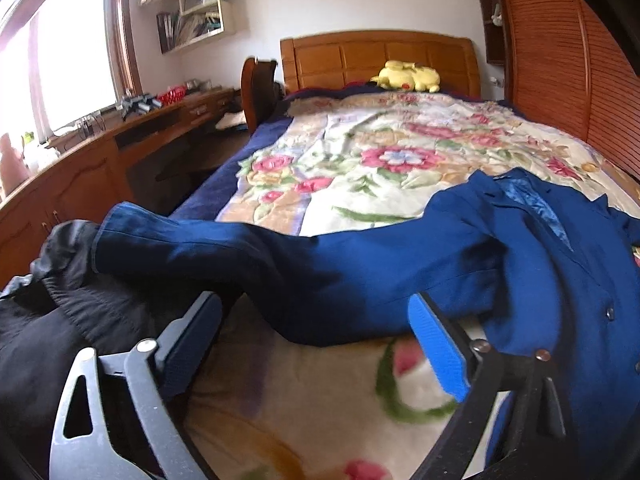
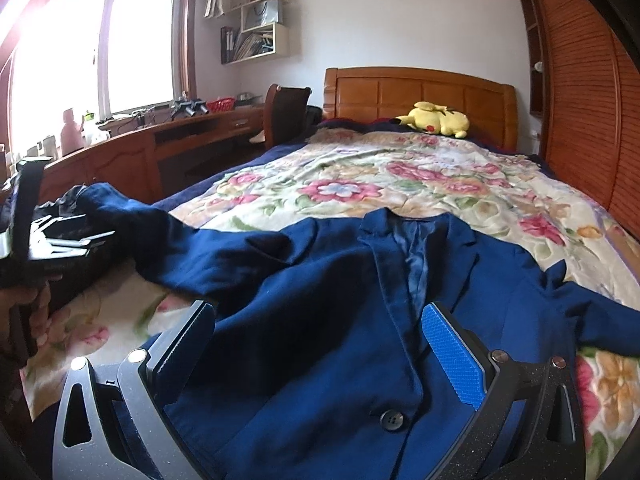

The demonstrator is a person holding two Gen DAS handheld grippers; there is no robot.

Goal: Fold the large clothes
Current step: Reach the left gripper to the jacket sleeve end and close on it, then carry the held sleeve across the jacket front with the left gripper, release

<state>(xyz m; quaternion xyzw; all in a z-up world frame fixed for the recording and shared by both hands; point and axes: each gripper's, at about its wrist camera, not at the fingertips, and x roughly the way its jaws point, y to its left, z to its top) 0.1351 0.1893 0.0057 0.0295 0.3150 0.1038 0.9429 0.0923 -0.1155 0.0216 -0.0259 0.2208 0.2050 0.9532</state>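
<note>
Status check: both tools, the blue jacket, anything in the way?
Both tools open, empty: left tool, right tool. Blue jacket face-up on floral blanket, unfolded. Black garment under left sleeve.

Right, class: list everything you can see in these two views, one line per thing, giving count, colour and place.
blazer: one, navy blue, face up on the near end of the bed, one sleeve stretched left.
black garment: one, bunched at the bed's left edge, under the sleeve's cuff.
floral blanket: one, cream with pink flowers, covering the bed.
plush toy: one, yellow, by the headboard.
headboard: one, brown wood, far end.
desk: one, brown wood, under the window.
chair: one, dark, at the desk.
wall shelves: white, beside the window.
left gripper: open, near the sleeve.
right gripper: open, over the blazer front.
</note>
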